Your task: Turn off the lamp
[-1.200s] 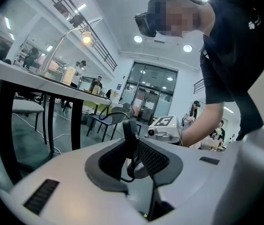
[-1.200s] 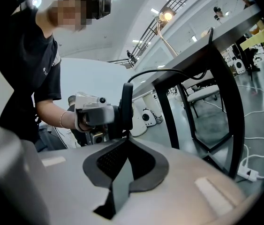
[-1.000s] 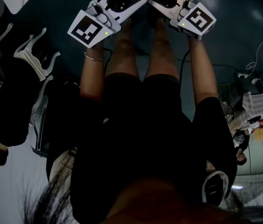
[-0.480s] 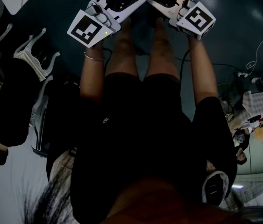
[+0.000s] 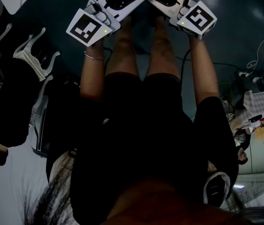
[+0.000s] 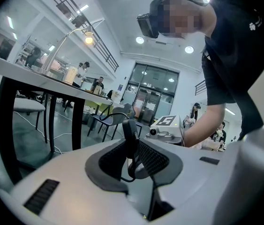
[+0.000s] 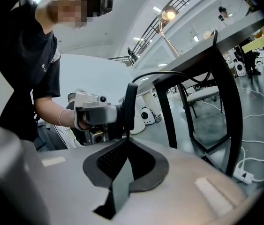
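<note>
chair: white frame, far left on the dark floor, well apart from both grippers.
table: white top on black legs. It sits on the left in the left gripper view and on the right in the right gripper view.
lamp: stands on the table on a thin curved arm, head glowing, so it's on. It's well apart from both grippers and neither touches it.
left gripper: held low above the person's legs, angled inward. Jaws clenched, pads together, nothing between them.
bracelet: thin band on the left wrist.
right gripper: mirrors the left, angled inward. Jaws pressed closed, nothing held. In the head view the two noses are just beside each other; can't tell if they touch.
power strip: white, on the floor near a table leg, with a cable running from it.
</note>
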The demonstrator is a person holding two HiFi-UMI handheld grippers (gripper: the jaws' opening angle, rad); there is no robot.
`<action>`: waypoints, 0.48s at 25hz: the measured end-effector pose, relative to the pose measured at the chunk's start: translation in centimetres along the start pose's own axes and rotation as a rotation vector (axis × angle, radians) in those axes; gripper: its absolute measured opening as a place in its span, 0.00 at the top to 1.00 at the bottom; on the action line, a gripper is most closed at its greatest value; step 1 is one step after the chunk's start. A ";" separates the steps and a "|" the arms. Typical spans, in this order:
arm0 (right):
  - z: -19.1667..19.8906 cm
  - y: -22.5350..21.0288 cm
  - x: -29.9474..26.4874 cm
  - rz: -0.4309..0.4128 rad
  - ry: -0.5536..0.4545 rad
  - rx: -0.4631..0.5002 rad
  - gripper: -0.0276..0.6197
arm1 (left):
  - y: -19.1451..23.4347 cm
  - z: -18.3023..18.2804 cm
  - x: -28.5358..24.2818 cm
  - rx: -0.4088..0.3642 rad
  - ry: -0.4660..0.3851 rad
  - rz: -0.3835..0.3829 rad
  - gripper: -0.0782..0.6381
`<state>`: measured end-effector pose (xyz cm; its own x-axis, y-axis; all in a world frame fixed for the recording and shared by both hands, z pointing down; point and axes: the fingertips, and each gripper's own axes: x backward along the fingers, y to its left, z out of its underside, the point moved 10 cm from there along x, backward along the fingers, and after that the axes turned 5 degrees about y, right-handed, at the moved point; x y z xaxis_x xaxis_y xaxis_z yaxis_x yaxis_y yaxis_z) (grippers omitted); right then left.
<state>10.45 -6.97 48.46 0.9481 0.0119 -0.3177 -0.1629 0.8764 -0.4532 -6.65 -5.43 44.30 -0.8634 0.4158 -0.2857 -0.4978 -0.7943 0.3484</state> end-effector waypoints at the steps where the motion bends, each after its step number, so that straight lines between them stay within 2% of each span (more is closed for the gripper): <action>1: 0.0 0.0 0.0 0.001 0.003 0.003 0.95 | 0.0 0.0 0.0 0.001 -0.001 -0.001 0.77; 12: 0.0 0.0 0.0 0.000 0.020 0.006 0.95 | 0.1 0.1 0.0 -0.011 0.010 -0.009 0.77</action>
<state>10.44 -6.95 48.46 0.9424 0.0028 -0.3343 -0.1616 0.8792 -0.4481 -6.69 -5.47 44.44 -0.8580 0.4188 -0.2975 -0.5047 -0.7953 0.3360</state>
